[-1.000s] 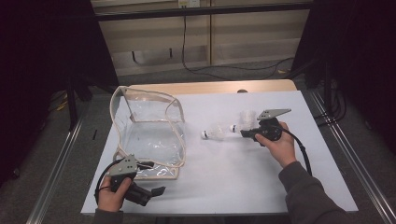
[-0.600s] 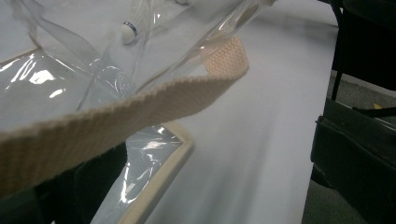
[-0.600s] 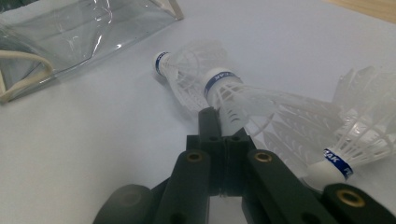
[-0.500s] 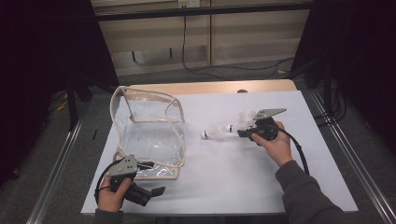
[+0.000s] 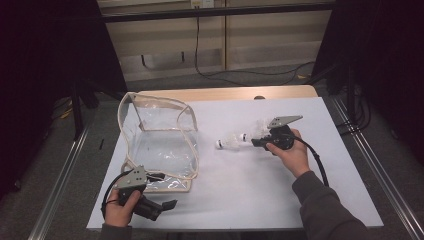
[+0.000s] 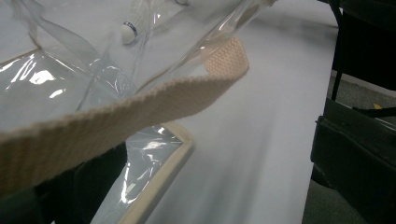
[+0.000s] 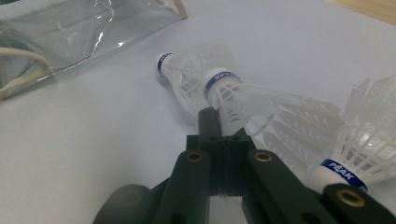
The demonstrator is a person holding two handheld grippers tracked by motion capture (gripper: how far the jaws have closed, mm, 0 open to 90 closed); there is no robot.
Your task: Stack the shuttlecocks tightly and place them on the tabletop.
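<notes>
Right gripper (image 7: 223,122) has its jaws pressed together, pinching the skirt of one shuttlecock (image 7: 233,95) by the small cluster mid-table, so I'd call this the pick-up step. Left gripper (image 5: 150,206) sits at the near corner of the clear bag (image 5: 160,145); its beige strap (image 6: 140,105) crosses right over its camera, and I can't tell if those jaws grip it. Next move probably needs a lift and carry to the bag's mouth, minding the other shuttlecocks (image 7: 359,140) touching alongside and that floppy strap.
</notes>
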